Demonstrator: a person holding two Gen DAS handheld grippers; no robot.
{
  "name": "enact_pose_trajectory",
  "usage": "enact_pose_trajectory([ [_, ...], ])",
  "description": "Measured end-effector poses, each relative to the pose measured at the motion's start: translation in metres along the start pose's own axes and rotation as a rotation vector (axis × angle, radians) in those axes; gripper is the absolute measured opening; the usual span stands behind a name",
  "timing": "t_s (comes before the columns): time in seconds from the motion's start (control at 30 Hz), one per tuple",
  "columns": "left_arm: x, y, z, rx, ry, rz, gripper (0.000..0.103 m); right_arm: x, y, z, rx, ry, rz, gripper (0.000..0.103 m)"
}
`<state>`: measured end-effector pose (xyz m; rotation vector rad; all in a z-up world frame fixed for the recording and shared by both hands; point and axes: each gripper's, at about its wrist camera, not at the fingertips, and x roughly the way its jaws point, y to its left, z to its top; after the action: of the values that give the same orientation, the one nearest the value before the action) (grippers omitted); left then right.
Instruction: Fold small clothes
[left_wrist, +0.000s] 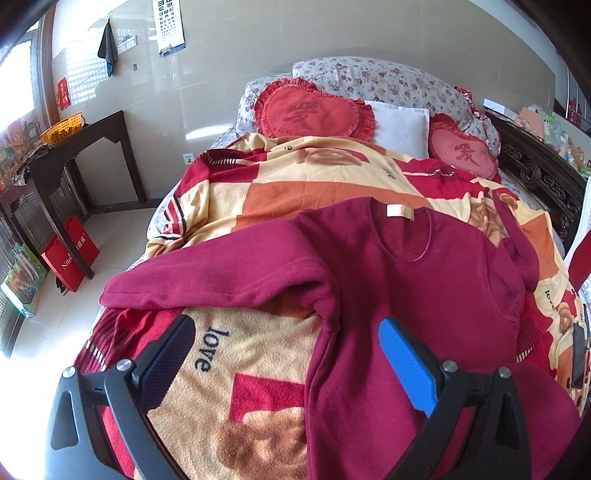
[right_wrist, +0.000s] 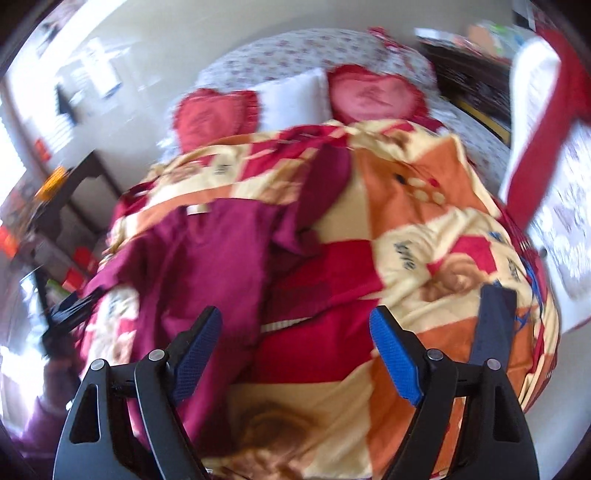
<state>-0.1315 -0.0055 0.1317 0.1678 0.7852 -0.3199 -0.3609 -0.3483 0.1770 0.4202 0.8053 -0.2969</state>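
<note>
- The patterned blanket (left_wrist: 258, 192) covers the bed; one maroon long-sleeved top (left_wrist: 406, 280) lies spread on it, neckline towards the pillows, one sleeve stretched out to its left.
- At the head you have two red heart cushions (left_wrist: 314, 110) and one white pillow (left_wrist: 400, 125) between them.
- Your left gripper (left_wrist: 286, 334) hovers over the top's side seam, jaws wide apart, holding nothing.
- Your right gripper (right_wrist: 295, 325) hangs above the blanket beside the top, jaws likewise apart; that view is blurred.
- To fold well, pinch the outstretched sleeve near its cuff (left_wrist: 122, 291), lay it flat across the chest, and smooth before folding the body.
</note>
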Motion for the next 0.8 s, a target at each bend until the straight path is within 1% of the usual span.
enact_pose_trajectory([
  [0.17,-0.006,-0.001,-0.001,-0.001,-0.011,-0.012,0.102,-0.036,0.042,0.006,-0.132,-0.018,0.027,0.066],
  [0.23,-0.007,-0.002,-0.001,0.000,-0.010,-0.012,0.102,-0.046,0.059,0.006,-0.174,-0.043,0.046,0.066],
  [0.3,-0.007,-0.003,0.000,-0.002,-0.010,-0.011,0.102,-0.047,0.072,0.008,-0.190,-0.057,0.067,0.066],
  [0.37,-0.007,-0.003,-0.001,-0.005,-0.011,-0.012,0.102,-0.039,0.084,0.009,-0.200,-0.067,0.091,0.066],
  [0.43,-0.009,-0.002,0.000,-0.007,-0.014,-0.011,0.102,-0.025,0.093,0.010,-0.194,-0.072,0.095,0.066],
  [0.57,-0.012,0.001,0.001,-0.012,-0.018,-0.005,0.102,0.019,0.113,0.005,-0.217,-0.083,0.126,0.066],
  [0.63,-0.013,0.004,0.002,-0.016,-0.015,0.003,0.102,0.038,0.119,0.004,-0.205,-0.093,0.110,0.066],
  [0.7,-0.013,0.007,0.003,-0.021,-0.015,0.007,0.102,0.057,0.126,0.005,-0.199,-0.087,0.119,0.065],
  [0.8,-0.011,0.010,0.003,-0.027,-0.013,0.009,0.102,0.079,0.141,0.004,-0.229,-0.092,0.119,0.065],
])
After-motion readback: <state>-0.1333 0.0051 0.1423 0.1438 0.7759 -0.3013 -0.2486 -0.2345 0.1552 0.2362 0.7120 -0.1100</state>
